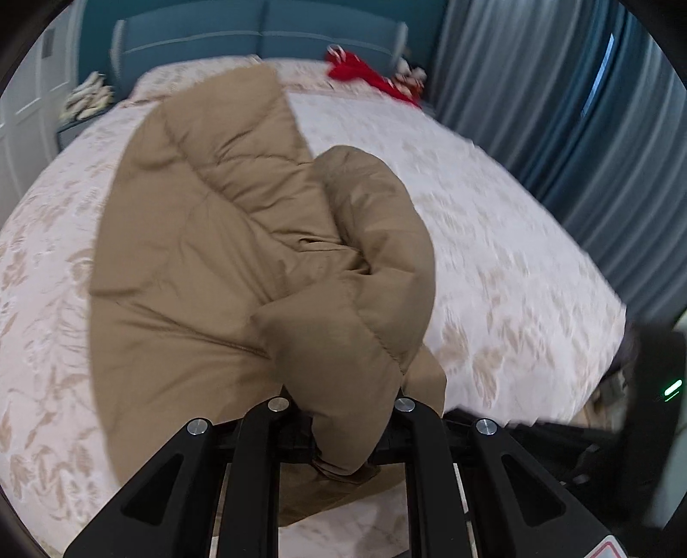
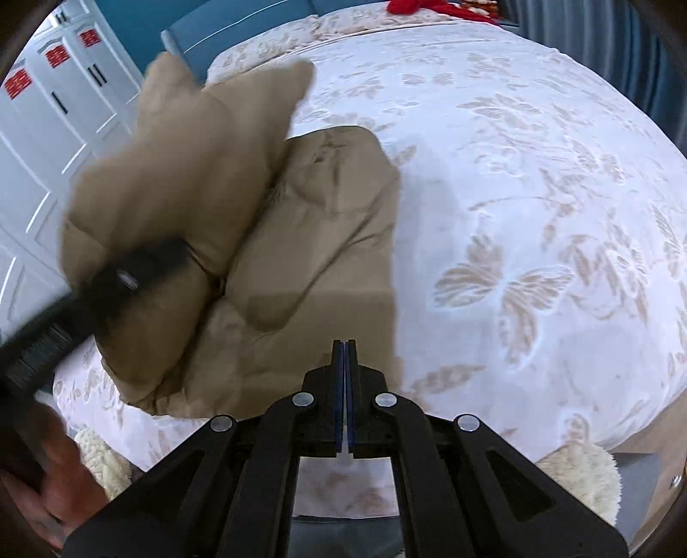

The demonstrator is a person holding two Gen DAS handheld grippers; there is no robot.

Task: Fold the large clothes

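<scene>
The tan padded coat (image 1: 206, 240) lies on the bed (image 1: 493, 240), spread along the floral white bedspread from the near edge toward the blue headboard (image 1: 257, 38). One puffy section of it, apparently a sleeve, is raised off the rest and bunched; its lower end runs down between the fingers of the left gripper (image 1: 341, 412), which pinches that fold. The fabric hides the fingertips themselves, so the contact can only be read from the cloth squeezed between the two black finger arms. This gripper points forward along the length of the bed, held low near the bed's edge.

In the right wrist view the coat (image 2: 309, 240) sits at the left of the bedspread (image 2: 536, 171), with the lifted part held above the flat body of the garment. The left gripper (image 2: 137, 266) shows there as a dark, motion-blurred shape buried in the raised cloth, reaching in from the lower left with the person's left hand (image 2: 56, 485) behind it.

The right gripper (image 2: 344, 356) hovers just over the near edge of the coat, tilted down at the bed, its blue-lined pads pressed together with nothing between them.

A red item (image 1: 369, 73) lies near the headboard, well apart from the coat. White cabinet doors (image 2: 51, 128) stand to the left of the bed.
</scene>
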